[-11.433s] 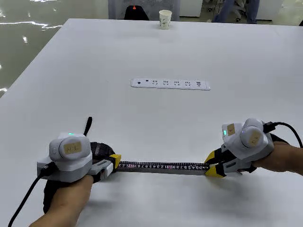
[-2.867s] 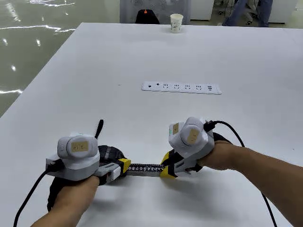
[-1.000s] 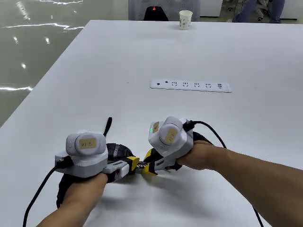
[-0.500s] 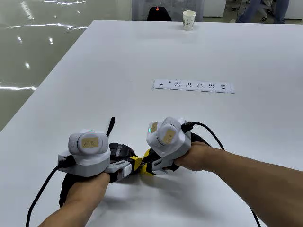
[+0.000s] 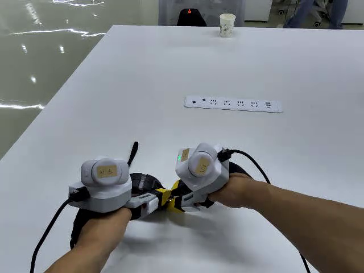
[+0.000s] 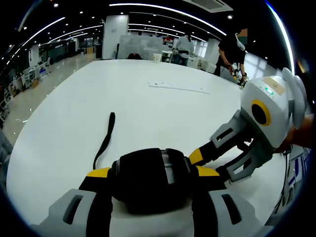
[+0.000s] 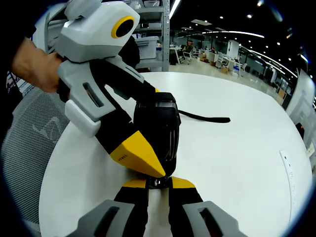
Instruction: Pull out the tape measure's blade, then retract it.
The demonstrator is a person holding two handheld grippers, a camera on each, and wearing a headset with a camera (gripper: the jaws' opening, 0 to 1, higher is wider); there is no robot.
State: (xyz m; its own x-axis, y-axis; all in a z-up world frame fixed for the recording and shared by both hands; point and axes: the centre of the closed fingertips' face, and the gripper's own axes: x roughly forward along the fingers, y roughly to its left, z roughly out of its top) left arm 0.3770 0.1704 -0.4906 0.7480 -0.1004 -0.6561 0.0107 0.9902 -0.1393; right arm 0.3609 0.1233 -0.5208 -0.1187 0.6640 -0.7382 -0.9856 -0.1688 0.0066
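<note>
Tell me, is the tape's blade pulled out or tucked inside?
Almost all inside. The right gripper pinches the hook right at the tape measure's mouth, its tips against the case.

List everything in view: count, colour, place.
table: one, white, under everything
tape measure: one, black case, near edge, between the left jaws
blade end: one, metallic, at the case mouth, between the right jaws
strap: one, black, lying on the table beyond the case
power strip: one, white, mid-table
paper cup: one, white, far edge
people: a few, beyond the table
cables: two, black, trailing from the grippers
left hand-held gripper: one, white with yellow tips, shut on the tape measure
right hand-held gripper: one, same colours, shut on the blade end
hands: two, one on each gripper
</note>
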